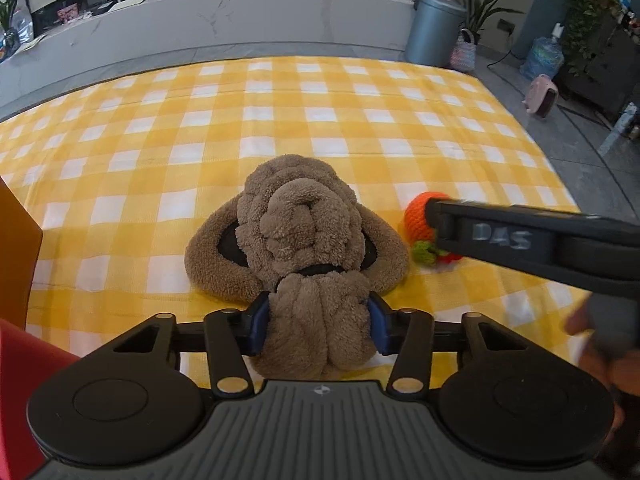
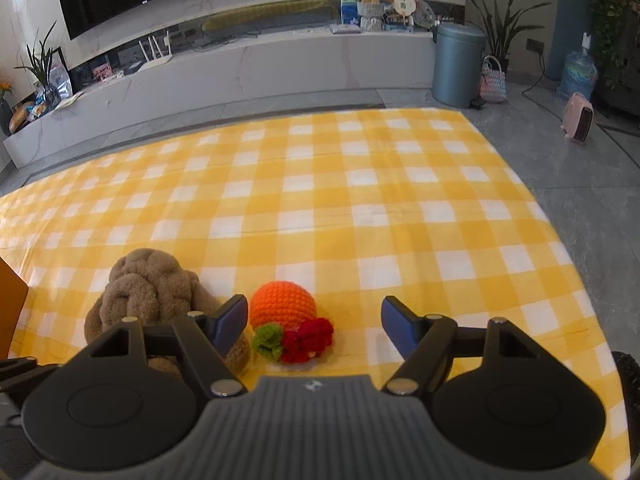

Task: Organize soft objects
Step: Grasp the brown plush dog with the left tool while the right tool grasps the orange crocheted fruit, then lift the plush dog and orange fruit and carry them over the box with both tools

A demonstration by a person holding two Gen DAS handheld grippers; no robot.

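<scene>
Low in the centre of the left wrist view, my left gripper (image 1: 319, 322) has its blue pads (image 1: 259, 322) pressed into either side of a brown plush toy (image 1: 298, 224), squeezing the near lobe of it between them; the jaws stand at a middling width, filled by the fleece. That toy is a knotted bundle of thick, curly, tan fleece rolls, with two rounded flaps spreading left and right and dark patches showing under them; it lies on the yellow-and-white checked cloth (image 1: 160, 128), in the lower middle of the frame. Right of it, just beside its right flap, sits a crocheted orange fruit (image 1: 416, 220) with a green tuft and a bit of red at its base; the black body of my other tool crosses in front of it from the right edge.

Lower centre of the right wrist view, my right gripper (image 2: 314, 322) stands wide, with nothing pinched; the crocheted orange fruit (image 2: 283, 306) lies between the two blue pads (image 2: 232, 318), close to the left one and clear of the right. Its stitched orange dome faces away, green leaves and a red ruffle toward me. The brown plush toy (image 2: 152, 292) sits at lower left, partly behind my left finger.
</scene>
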